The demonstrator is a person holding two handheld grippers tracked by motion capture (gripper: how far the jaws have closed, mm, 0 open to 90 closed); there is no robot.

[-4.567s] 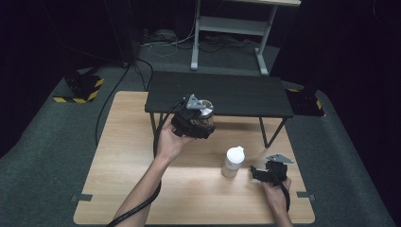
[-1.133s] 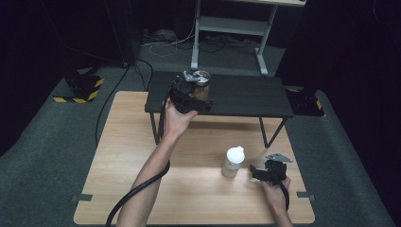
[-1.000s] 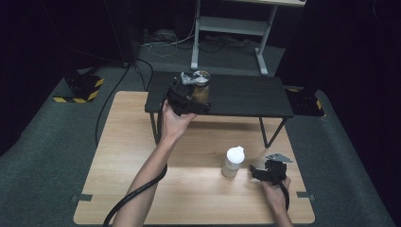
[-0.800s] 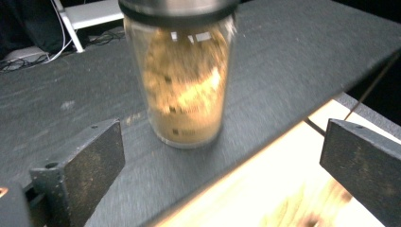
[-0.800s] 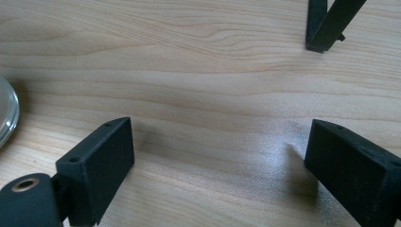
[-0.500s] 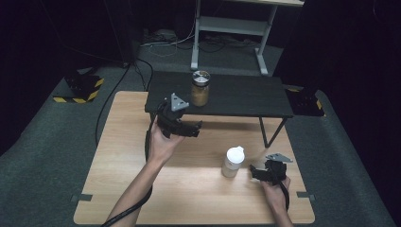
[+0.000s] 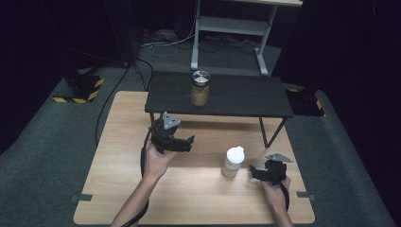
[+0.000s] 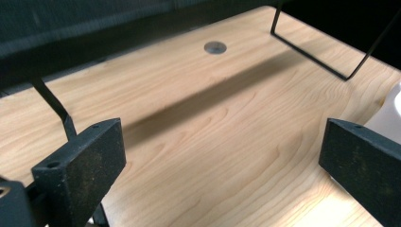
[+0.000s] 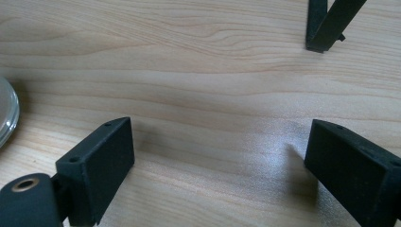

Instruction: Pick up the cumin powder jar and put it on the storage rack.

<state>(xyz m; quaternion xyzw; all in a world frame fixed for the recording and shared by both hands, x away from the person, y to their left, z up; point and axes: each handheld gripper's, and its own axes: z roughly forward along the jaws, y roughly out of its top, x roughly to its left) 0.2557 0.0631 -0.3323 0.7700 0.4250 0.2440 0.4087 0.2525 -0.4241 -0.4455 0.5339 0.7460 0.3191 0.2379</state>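
While jar (image 7: 200, 88) stands on black shelf (image 7: 217, 94), both grippers' fingers spread, empty (white bottle (image 7: 233, 161) near right gripper (image 7: 256, 171)).

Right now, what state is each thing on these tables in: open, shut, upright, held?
Jar: upright on the black shelf, metal lid on, free of both grippers.
White bottle: upright on the wooden table, capped, not held.
Left gripper: jaws open, nothing between them.
Right gripper: jaws open, nothing between them, beside the bottle.
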